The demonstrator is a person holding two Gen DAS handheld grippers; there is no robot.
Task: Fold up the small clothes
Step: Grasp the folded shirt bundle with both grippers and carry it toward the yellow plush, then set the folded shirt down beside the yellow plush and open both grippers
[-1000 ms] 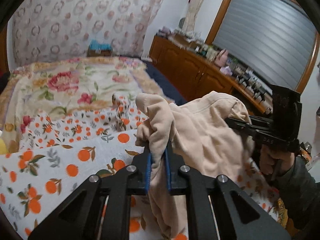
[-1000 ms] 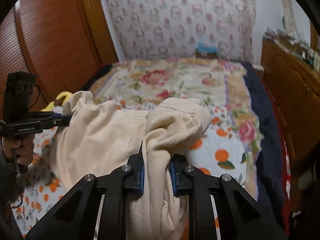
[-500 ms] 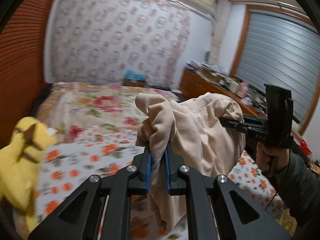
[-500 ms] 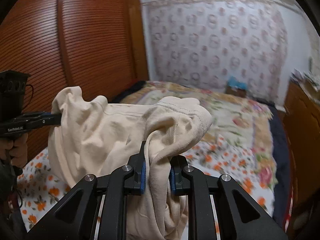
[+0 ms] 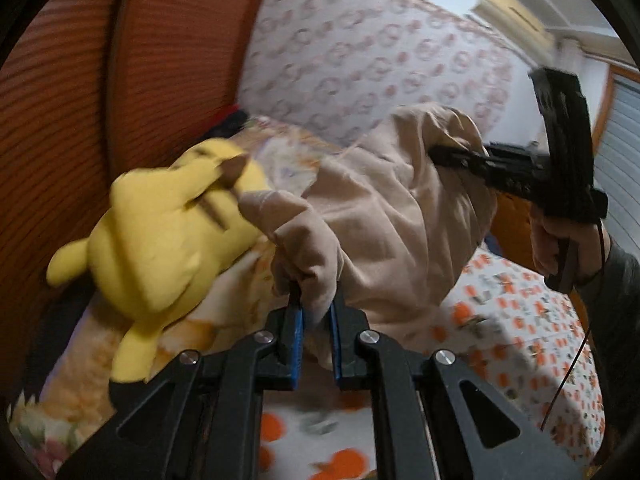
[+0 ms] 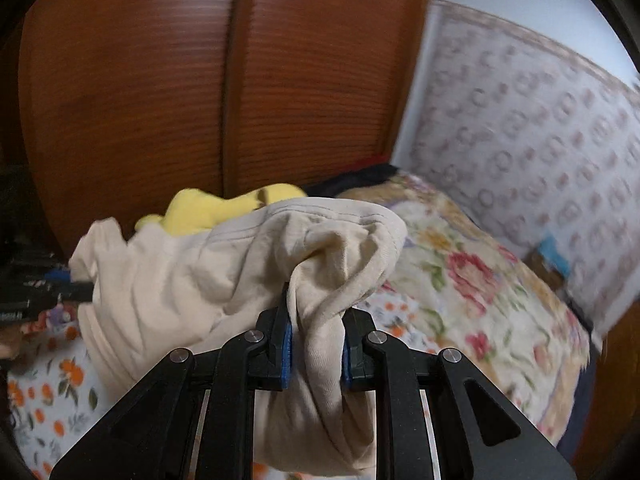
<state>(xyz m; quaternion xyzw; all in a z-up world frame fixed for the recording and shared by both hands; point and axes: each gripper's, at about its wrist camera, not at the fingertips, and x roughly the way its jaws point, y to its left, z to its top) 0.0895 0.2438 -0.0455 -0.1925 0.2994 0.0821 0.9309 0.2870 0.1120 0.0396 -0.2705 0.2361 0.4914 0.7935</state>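
A beige garment (image 5: 392, 216) hangs in the air above the bed, stretched between my two grippers. My left gripper (image 5: 316, 300) is shut on a bunched corner of it, with cloth pinched between the blue pads. My right gripper (image 6: 316, 312) is shut on the other bunched edge of the beige garment (image 6: 224, 276), and more cloth droops below its jaws. In the left wrist view the right gripper (image 5: 440, 154) shows at the upper right, held by a hand (image 5: 560, 248). In the right wrist view the left gripper (image 6: 82, 290) bites the cloth's far-left corner.
A yellow plush toy (image 5: 160, 236) lies on the bed close to the wooden wardrobe doors (image 6: 200, 80). An orange-print sheet (image 5: 528, 320) and a floral blanket (image 6: 472, 280) cover the bed. A patterned curtain (image 6: 540, 128) hangs behind it.
Both grippers have swung round to the left with the garment still held, so the wardrobe doors and the yellow plush toy have come into view. The dresser and window have slid out.
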